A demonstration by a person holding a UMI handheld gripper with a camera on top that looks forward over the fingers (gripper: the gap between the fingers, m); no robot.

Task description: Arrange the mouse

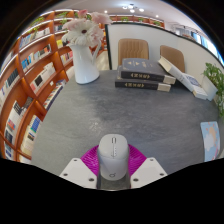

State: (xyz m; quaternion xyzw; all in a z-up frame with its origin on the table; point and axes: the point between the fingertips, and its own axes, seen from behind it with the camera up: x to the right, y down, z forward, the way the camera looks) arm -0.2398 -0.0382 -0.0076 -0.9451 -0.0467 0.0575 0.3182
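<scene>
Your gripper (113, 178) holds the white mouse (113, 156) between its two fingers, both pink pads (92, 160) pressing on its sides, at the near edge of the grey table (110, 110). Beyond it, toward the far edge, you see a white vase (87, 62) with flowers and a stack of books (143, 75) beside it. A bookshelf (30, 80) stands along the left side.

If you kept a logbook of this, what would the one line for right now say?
gripper: shut on mouse | mouse: white, between fingers, over grey table | beyond: white vase, stacked books
</scene>
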